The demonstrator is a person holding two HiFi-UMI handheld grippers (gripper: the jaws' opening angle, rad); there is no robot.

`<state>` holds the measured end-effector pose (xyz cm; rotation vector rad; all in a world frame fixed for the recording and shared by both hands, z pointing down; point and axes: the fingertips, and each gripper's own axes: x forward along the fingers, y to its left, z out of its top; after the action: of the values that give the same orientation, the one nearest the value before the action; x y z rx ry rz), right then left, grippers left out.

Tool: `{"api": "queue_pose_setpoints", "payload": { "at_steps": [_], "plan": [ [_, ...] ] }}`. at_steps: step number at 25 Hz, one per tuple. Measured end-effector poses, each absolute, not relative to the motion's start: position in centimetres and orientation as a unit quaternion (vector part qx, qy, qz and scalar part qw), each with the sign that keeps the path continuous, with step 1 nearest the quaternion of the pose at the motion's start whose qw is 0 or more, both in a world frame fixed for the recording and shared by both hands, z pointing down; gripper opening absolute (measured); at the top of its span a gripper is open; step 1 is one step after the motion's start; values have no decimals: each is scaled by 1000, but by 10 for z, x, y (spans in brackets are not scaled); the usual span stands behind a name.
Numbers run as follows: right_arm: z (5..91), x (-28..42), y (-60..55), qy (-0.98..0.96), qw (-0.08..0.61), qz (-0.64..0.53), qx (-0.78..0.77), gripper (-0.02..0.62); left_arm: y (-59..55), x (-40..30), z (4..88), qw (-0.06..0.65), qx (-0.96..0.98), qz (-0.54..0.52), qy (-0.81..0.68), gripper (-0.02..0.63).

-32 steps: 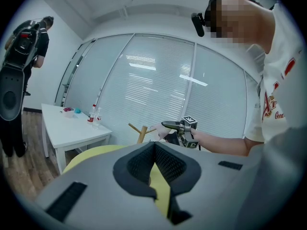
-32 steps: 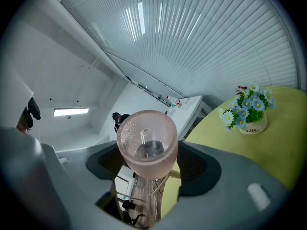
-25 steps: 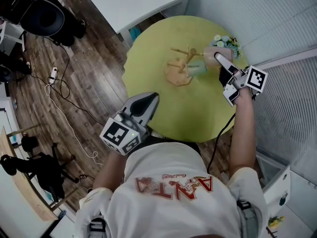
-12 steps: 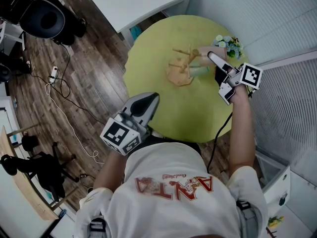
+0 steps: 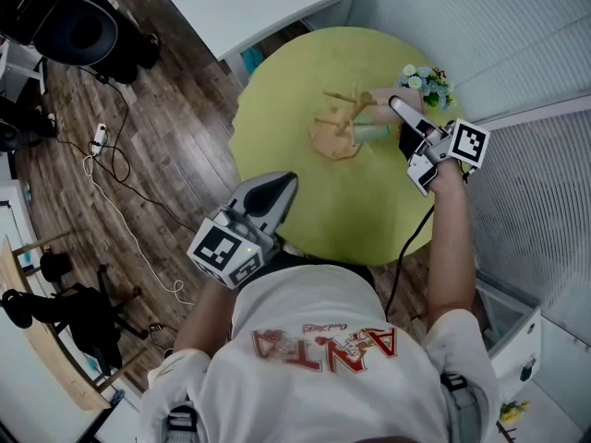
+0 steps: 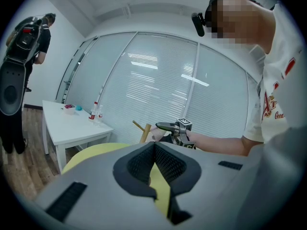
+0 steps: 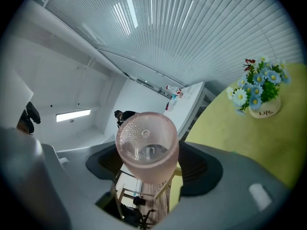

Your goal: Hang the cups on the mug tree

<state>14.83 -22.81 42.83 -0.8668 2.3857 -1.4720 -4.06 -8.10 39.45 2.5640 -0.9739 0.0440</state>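
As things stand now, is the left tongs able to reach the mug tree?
Probably yes, with a stretch. The left tongs sits at the near edge of the yellow table, and nothing stands between it and the mug tree. The right tongs holds a pink cup beside it.

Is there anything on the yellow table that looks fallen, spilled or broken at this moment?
Nothing stands out. The mug tree stands upright on the yellow table, the flower pot is upright near it, and the pink cup is held in the right gripper, not dropped.

From above, the right tongs (image 5: pixel 396 107) hide most of the pink cup (image 5: pixel 377 97).
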Motion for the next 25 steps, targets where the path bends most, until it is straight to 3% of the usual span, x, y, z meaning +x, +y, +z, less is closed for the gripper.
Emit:
{"api": "queue_pose_setpoints", "payload": {
  "at_steps": [12, 21, 25],
  "plan": [
    [416, 164, -225, 810, 160, -472, -310, 371, -85, -42, 396, 199, 919, 18, -341, 9],
    [388, 210, -176, 799, 184, -393, -415, 380, -82, -30, 380, 188, 934, 8, -305, 9],
    [373, 213, -139, 804, 165, -331, -466, 258, -82, -26, 371, 174, 943, -2, -284, 9]
  ]
}}
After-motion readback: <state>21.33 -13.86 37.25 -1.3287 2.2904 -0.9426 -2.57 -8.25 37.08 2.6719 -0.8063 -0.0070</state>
